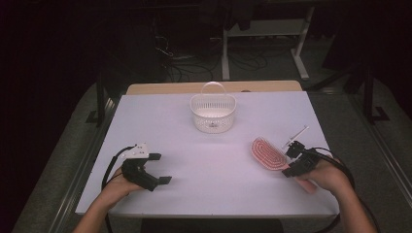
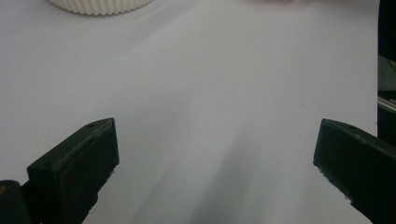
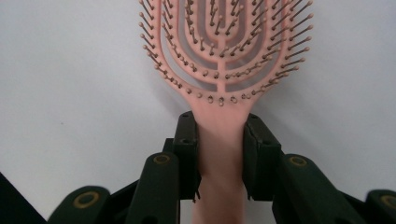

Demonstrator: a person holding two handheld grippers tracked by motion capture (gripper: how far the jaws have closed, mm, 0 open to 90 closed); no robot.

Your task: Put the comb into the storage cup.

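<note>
A pink hairbrush [image 1: 268, 153] lies bristles up at the right of the white table [image 1: 209, 150]. My right gripper [image 1: 290, 159] is shut on its handle, just below the head. In the right gripper view the pink hairbrush [image 3: 219, 56] points away from me, and both black pads press the sides of its handle at my right gripper [image 3: 219, 154]. My left gripper [image 1: 160, 168] rests at the front left of the table with its jaws wide apart. Nothing but bare table lies between the jaws of my left gripper [image 2: 215, 140] in the left gripper view.
A white slatted basket [image 1: 213, 111] with a hoop handle stands at the back middle of the table; the basket's ribbed base [image 2: 100, 5] shows at the top of the left gripper view. A thin white stick [image 1: 295, 136] lies beyond the right gripper. The table's right edge is close to the right hand.
</note>
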